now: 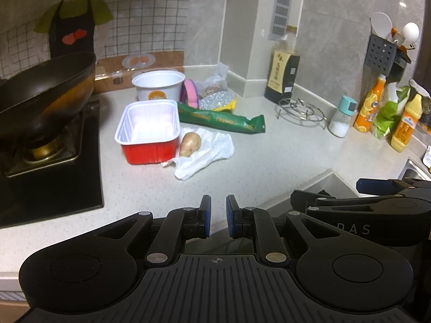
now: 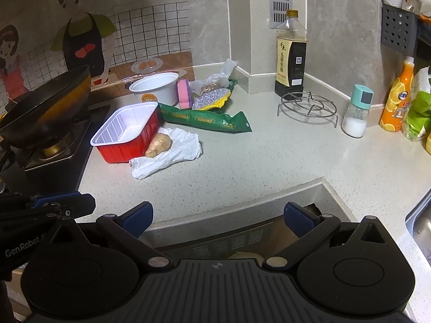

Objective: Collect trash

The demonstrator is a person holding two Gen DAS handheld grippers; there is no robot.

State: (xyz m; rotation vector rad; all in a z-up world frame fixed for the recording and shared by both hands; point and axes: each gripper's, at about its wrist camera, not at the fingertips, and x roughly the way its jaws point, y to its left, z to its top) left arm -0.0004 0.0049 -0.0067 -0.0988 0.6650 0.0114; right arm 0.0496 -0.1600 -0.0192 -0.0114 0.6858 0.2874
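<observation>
A heap of litter lies on the pale counter. It holds a red tray with a white inside [image 1: 148, 132] [image 2: 126, 132], a white bowl [image 1: 159, 84] [image 2: 155, 86], a long green wrapper [image 1: 221, 119] [image 2: 207, 119], and crumpled white paper [image 1: 207, 152] [image 2: 172, 156] with a ginger-like lump [image 1: 190, 144] [image 2: 159, 145] on it. My left gripper [image 1: 218, 215] hovers at the counter's near edge, well short of the heap, its pads nearly together with nothing between them. My right gripper [image 2: 218, 218] hangs beside it, wide open and empty.
A black wok [image 1: 45, 88] sits on the stove at the left. Behind the heap are a pink sponge [image 1: 191, 92] and a plastic bag [image 1: 215, 86]. A dark sauce bottle [image 1: 285, 72], wire trivet [image 1: 301, 110], salt shaker [image 1: 343, 117] and bottles stand to the right; a sink [image 2: 423, 226] is at the far right.
</observation>
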